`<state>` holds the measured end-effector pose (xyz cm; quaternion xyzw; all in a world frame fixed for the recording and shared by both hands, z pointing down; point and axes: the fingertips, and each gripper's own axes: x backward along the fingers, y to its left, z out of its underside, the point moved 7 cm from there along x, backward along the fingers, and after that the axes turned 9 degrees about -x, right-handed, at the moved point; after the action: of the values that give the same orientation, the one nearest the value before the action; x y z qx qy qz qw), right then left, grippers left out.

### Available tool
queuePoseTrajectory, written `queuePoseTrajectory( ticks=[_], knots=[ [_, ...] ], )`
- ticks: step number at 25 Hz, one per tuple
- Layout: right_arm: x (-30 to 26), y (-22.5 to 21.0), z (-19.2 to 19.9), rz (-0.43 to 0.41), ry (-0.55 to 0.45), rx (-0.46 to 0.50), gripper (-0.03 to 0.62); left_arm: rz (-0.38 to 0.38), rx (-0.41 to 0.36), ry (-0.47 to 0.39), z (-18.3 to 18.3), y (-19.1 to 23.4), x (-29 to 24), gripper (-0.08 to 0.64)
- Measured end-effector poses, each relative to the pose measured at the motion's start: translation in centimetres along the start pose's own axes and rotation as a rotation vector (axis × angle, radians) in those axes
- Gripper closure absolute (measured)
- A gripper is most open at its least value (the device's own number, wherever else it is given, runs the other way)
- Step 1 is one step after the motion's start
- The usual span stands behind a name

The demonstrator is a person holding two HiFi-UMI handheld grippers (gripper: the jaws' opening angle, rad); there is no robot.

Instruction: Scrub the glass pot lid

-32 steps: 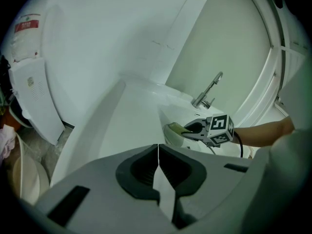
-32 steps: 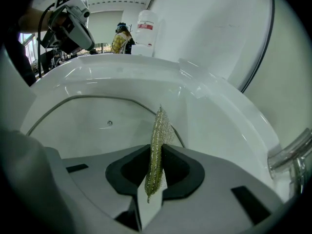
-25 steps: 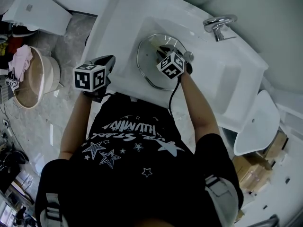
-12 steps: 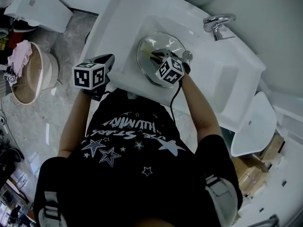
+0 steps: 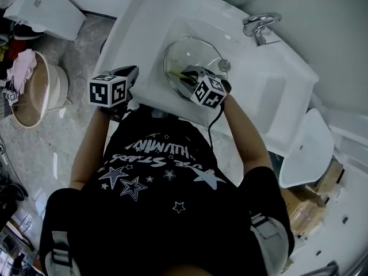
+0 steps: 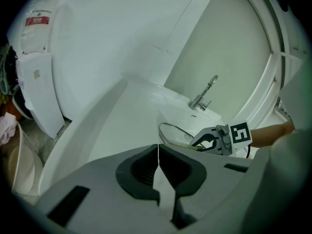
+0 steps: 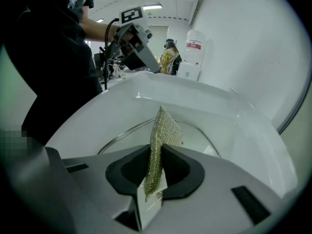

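Now the right gripper [image 5: 192,78] is seen a little closer to the person than it was a second ago. It has been pulled back from the middle of the glass pot lid [image 5: 190,52] toward the lid's near edge. The move is small, and part of it may come from the head camera, which has been shifted too.

The lid has been kept where it was, lying in the white sink [image 5: 150,17], in front of the tap [image 5: 258,24]. It does not seem to have been lifted or turned over.

A yellow-green mesh scrub pad [image 7: 162,130] is held tight between the jaws of the right gripper [image 7: 156,156]. The pad is stood on its edge and is pointed down at the glass [image 7: 127,136]. Whether the pad is pressed on the glass just now cannot be told from these views.

The left gripper [image 5: 130,73] has not been moved. It is kept at the front edge of the sink top, well apart from the lid. Its jaws [image 6: 158,159] are pressed together and nothing is held in them.

From all this, a rubbing stroke is judged to be under way, with the pad drawn across the lid toward the near rim. The scrubbing is likely not done yet, since much of the far side of the glass is left to be rubbed. The lid is not held down by anything, so it may be slid about in the sink if it is pushed hard.
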<state>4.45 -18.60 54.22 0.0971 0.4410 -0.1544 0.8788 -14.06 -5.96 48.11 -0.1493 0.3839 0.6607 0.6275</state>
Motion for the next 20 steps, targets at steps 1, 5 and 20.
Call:
queuePoseTrajectory(
  ticks=[1, 5, 20],
  knots=[
    [0.3, 0.4, 0.0, -0.012, 0.002, 0.019, 0.526, 0.001, 0.001, 0.001, 0.1, 0.0, 0.0, 0.547],
    [1.6, 2.0, 0.5, -0.059, 0.024, 0.104, 0.526, 0.004, 0.002, 0.007, 0.2, -0.1, 0.1, 0.546],
    [3.7, -2.7, 2.9, 0.106, -0.039, -0.079, 0.528, 0.006, 0.015, 0.014, 0.1, 0.2, -0.8, 0.546]
  ],
)
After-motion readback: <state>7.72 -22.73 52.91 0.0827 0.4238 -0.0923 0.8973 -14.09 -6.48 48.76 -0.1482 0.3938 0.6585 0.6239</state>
